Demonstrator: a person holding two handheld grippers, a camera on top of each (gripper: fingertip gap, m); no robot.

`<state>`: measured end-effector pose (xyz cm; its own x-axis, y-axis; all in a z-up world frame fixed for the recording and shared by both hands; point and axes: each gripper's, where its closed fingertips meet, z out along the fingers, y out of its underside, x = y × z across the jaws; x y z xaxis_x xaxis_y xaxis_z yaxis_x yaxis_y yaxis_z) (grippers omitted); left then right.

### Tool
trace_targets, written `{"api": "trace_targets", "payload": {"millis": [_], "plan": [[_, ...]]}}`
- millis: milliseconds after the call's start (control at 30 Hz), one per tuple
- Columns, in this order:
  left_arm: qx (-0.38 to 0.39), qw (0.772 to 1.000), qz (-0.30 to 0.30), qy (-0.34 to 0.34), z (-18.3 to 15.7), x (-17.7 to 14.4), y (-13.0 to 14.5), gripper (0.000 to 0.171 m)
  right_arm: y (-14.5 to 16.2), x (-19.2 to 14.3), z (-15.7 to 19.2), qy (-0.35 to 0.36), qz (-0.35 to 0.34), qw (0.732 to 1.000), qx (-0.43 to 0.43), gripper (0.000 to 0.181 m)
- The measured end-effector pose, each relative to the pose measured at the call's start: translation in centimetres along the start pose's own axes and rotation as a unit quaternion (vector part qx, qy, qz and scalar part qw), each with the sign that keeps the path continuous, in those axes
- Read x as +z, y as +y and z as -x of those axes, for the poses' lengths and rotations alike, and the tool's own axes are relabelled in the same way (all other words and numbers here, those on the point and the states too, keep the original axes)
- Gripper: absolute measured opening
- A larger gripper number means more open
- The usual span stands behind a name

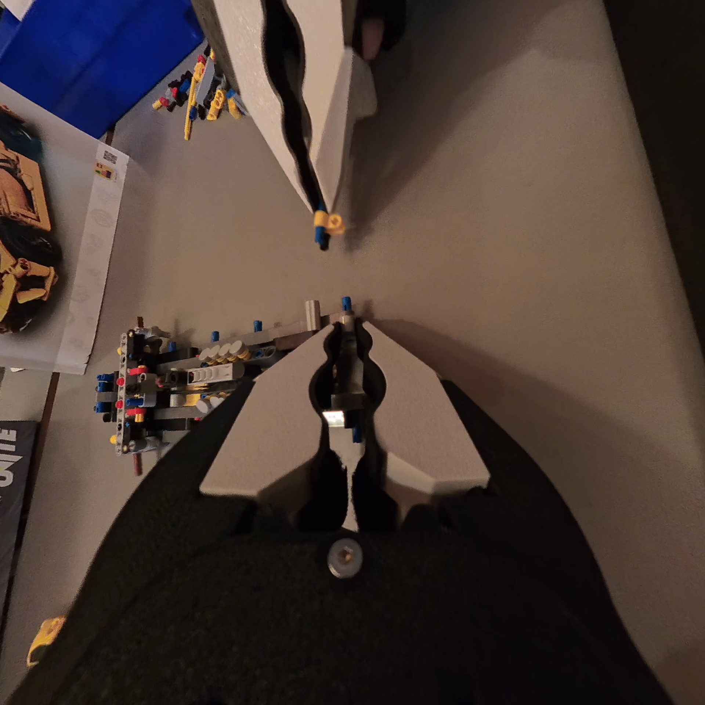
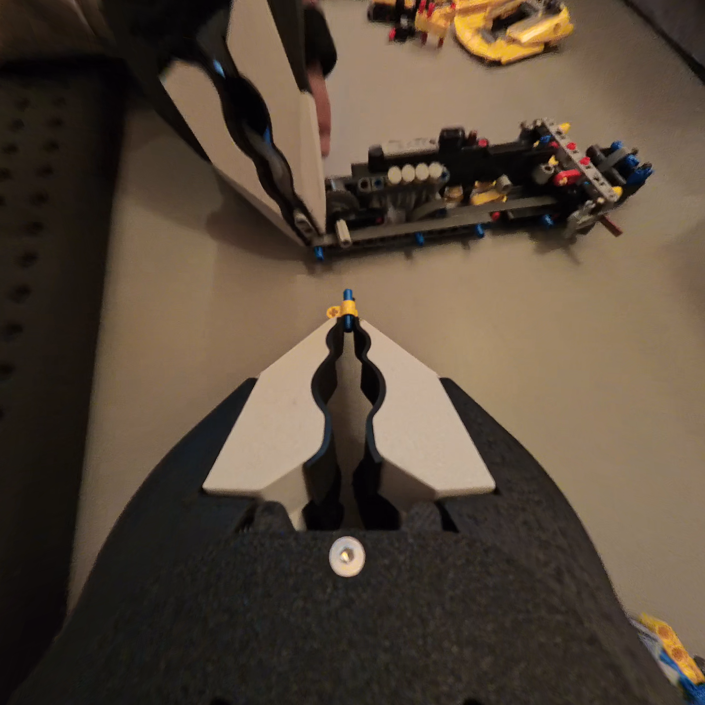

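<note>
My left gripper (image 1: 346,324) is shut on the near end of a long grey brick-built chassis (image 1: 183,377) that lies on the grey table; it also shows in the right wrist view (image 2: 311,230), clamped on the chassis end (image 2: 477,190). My right gripper (image 2: 346,324) is shut on a small blue pin with a yellow connector (image 2: 345,308) and holds it above the table, a short way in front of the chassis end. The same gripper (image 1: 324,213) and its pin (image 1: 327,225) show in the left wrist view, pointing toward my left gripper.
A pile of loose small parts (image 1: 202,95) lies beyond, beside a blue box (image 1: 87,57). A printed booklet (image 1: 57,248) lies at the left. A yellow built assembly (image 2: 511,26) sits at the far right. A dark perforated surface (image 2: 45,229) borders the table. Left tips to right tips: about 7 cm.
</note>
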<state>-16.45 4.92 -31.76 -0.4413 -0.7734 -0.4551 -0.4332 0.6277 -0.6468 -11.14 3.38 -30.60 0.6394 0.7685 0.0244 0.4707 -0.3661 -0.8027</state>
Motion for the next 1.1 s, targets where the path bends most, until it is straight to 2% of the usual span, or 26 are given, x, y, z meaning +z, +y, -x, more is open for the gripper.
{"api": "trace_targets", "payload": {"millis": [67,133,233,333,467,533,600,667,767,867,933,1100], "plan": [[-0.022,1.0,-0.005,0.001,0.0,0.0,-0.3,0.007,-1.8,-0.6,0.7,-0.029,-0.053,0.998,0.019,0.003],[-0.076,0.995,-0.055,0.019,0.3,-1.1,-2.1,0.02,-3.7,-1.4,1.6,-0.08,-0.107,0.989,0.057,0.003],[-0.144,0.982,-0.123,0.022,1.9,-2.8,-4.3,0.027,-5.7,-2.3,2.4,-0.163,-0.158,0.963,0.147,0.003],[-0.137,0.981,-0.134,-0.015,2.5,-2.8,-5.0,0.027,-6.4,-1.9,2.4,-0.189,-0.174,0.949,0.184,0.003],[-0.181,0.968,-0.17,0.033,1.8,-2.9,-6.2,0.016,-6.7,-1.6,3.0,-0.204,-0.175,0.947,0.176,0.003],[-0.167,0.975,-0.145,0.015,2.3,-2.7,-5.1,0.013,-6.3,-1.4,2.6,-0.188,-0.164,0.952,0.177,0.003],[-0.147,0.984,-0.098,-0.032,3.5,-2.6,-3.0,0.013,-3.2,0.1,1.6,-0.123,-0.075,0.98,0.141,0.003],[-0.162,0.983,-0.078,-0.029,3.9,-2.7,-1.8,0.013,-1.4,0.7,2.3,-0.121,-0.022,0.985,0.123,0.003],[-0.167,0.983,-0.069,-0.012,3.5,-2.5,-1.4,0.018,-0.4,1.6,2.9,-0.103,0.011,0.991,0.081,0.003],[-0.155,0.987,-0.028,-0.007,3.0,-1.7,0.3,0.019,-1.2,1.6,2.7,-0.105,-0.013,0.991,0.076,0.018],[-0.168,0.985,-0.031,0.012,2.7,-1.7,0.3,0.018,-2.1,1.7,1.6,-0.099,-0.04,0.989,0.1,0.024],[-0.179,0.983,-0.034,0.034,2.0,-1.3,0.4,0.019,-2.8,4.1,-0.4,-0.056,-0.019,0.993,0.1,0.024]]}}
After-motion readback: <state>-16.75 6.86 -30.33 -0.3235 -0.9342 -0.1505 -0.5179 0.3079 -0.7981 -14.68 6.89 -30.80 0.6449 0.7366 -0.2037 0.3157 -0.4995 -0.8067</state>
